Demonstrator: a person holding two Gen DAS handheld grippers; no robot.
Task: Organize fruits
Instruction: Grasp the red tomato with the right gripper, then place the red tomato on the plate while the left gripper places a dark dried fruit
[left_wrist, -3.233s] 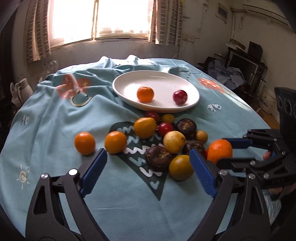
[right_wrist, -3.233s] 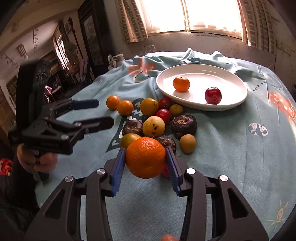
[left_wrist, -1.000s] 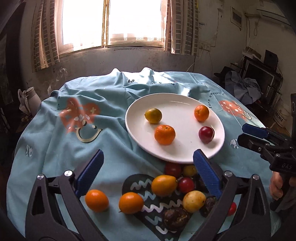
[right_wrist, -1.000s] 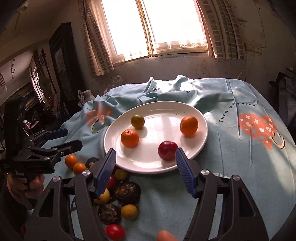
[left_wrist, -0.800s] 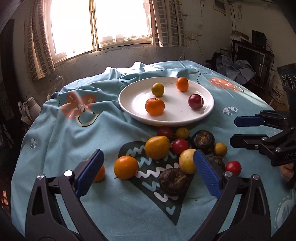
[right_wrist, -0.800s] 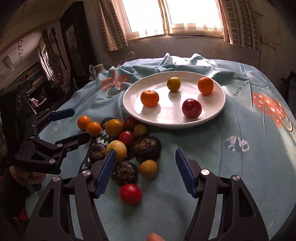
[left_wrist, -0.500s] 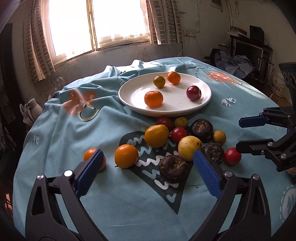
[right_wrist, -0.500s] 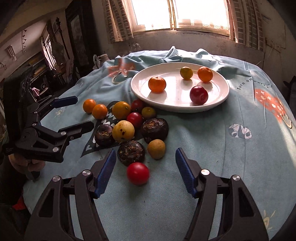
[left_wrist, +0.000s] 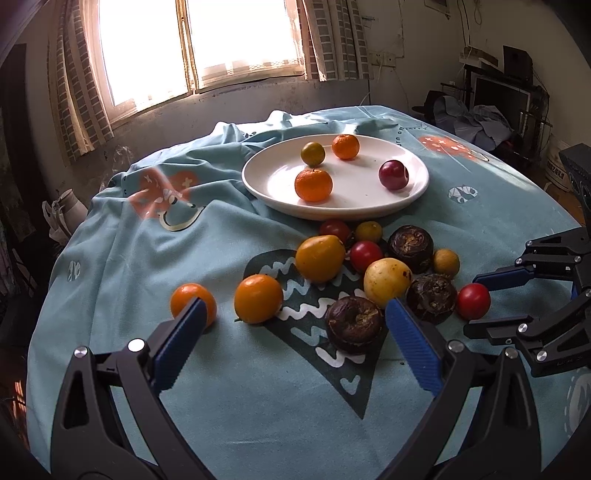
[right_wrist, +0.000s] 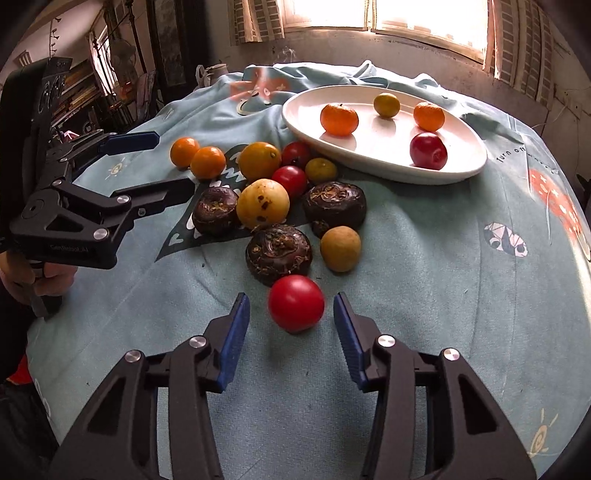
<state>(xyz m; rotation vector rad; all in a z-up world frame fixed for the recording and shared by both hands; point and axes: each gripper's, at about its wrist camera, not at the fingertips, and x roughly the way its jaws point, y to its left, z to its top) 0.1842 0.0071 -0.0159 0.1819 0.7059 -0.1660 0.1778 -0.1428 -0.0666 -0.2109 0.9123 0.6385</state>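
Note:
A white plate (left_wrist: 419, 184) (right_wrist: 476, 155) holds two oranges, a green-yellow fruit and a dark red plum (left_wrist: 393, 174). A cluster of loose fruits lies in front of it on the cloth: oranges, yellow fruits, dark brown ones and red ones. My right gripper (right_wrist: 291, 314) is open, its blue pads either side of a red fruit (right_wrist: 296, 302) (left_wrist: 473, 301) on the cloth, not touching. My left gripper (left_wrist: 293, 328) is open and empty, above the near edge of the cluster, with an orange (left_wrist: 258, 298) and a dark brown fruit (left_wrist: 354, 325) between its pads.
A light blue printed tablecloth (left_wrist: 258, 413) covers the round table and bunches up behind the plate. Window and curtains at the back, cluttered furniture at the right in the left wrist view. The table drops off at both sides.
Both grippers have drawn back from the plate toward the loose fruits. The right gripper has come down around the red fruit and narrowed. The orange it held earlier now lies on the plate.

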